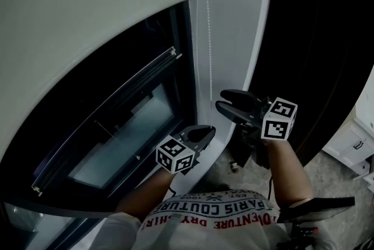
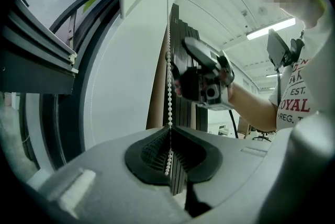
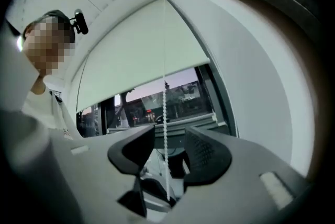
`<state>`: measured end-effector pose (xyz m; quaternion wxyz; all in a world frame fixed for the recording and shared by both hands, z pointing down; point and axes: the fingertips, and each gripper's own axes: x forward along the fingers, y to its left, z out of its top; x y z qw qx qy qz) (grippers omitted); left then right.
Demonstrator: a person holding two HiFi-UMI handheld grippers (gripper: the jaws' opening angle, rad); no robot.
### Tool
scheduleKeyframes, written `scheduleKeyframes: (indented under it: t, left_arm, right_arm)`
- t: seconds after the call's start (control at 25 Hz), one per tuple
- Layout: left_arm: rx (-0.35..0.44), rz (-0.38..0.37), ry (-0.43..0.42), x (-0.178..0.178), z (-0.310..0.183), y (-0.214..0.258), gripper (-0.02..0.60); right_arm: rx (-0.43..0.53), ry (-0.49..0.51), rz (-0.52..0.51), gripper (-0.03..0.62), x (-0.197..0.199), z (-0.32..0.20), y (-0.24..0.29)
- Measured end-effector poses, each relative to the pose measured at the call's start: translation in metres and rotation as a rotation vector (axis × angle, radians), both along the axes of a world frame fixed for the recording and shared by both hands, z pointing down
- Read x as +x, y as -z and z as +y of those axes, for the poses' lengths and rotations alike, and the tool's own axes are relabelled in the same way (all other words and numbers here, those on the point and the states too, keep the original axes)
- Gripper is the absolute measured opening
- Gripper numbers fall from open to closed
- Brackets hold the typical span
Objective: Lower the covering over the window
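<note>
A pale roller blind [image 1: 87, 3] covers the upper part of a dark window [image 1: 123, 126], with its lower edge partway down the glass. A white bead chain [image 1: 209, 38] hangs along the frame just right of the window. The left gripper [image 2: 170, 152], lower and nearer, has its jaws together, clamped on the chain. The right gripper [image 3: 167, 149], higher and to the right, has its jaws apart. The chain hangs between them without being pinched.

The blind [image 1: 87, 3] is matt pale cloth; bead chain [image 2: 169, 92], glossy white plastic; ribbed matt black pads [image 2: 149, 154] on the left gripper [image 2: 170, 133]; window frame [image 1: 182, 68] dark, smooth, metal-looking.
</note>
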<state>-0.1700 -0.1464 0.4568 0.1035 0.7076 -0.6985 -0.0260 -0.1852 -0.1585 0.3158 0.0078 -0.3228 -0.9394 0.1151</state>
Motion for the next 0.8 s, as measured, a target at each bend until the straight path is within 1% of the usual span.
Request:
scheduleKeyframes:
  t: [0.08, 0.2, 0.36, 0.48, 0.56, 0.8]
  left_arm:
    - [0.007, 0.005, 0.006, 0.000, 0.001, 0.000, 0.012]
    - [0.010, 0.008, 0.008, 0.000, 0.002, 0.000, 0.012]
    - [0.007, -0.005, 0.014, 0.001, 0.000, -0.001, 0.012]
    - [0.010, 0.000, 0.020, -0.003, 0.000, -0.001, 0.012]
    - [0.007, 0.001, 0.021, -0.002, 0.000, -0.002, 0.012]
    - [-0.011, -0.011, 0.027, -0.010, -0.001, -0.003, 0.014]
  right_arm:
    - [0.020, 0.010, -0.041, 0.170, -0.003, 0.009, 0.020]
    - [0.085, -0.007, -0.063, 0.165, -0.015, 0.018, 0.031]
    - [0.101, 0.001, -0.080, 0.092, -0.020, 0.025, 0.042]
    - [0.147, -0.022, -0.085, 0.069, -0.026, 0.028, 0.043]
    - [0.163, -0.036, -0.079, 0.018, -0.028, 0.028, 0.041]
    - [0.150, -0.054, -0.084, 0.014, -0.028, 0.023, 0.040]
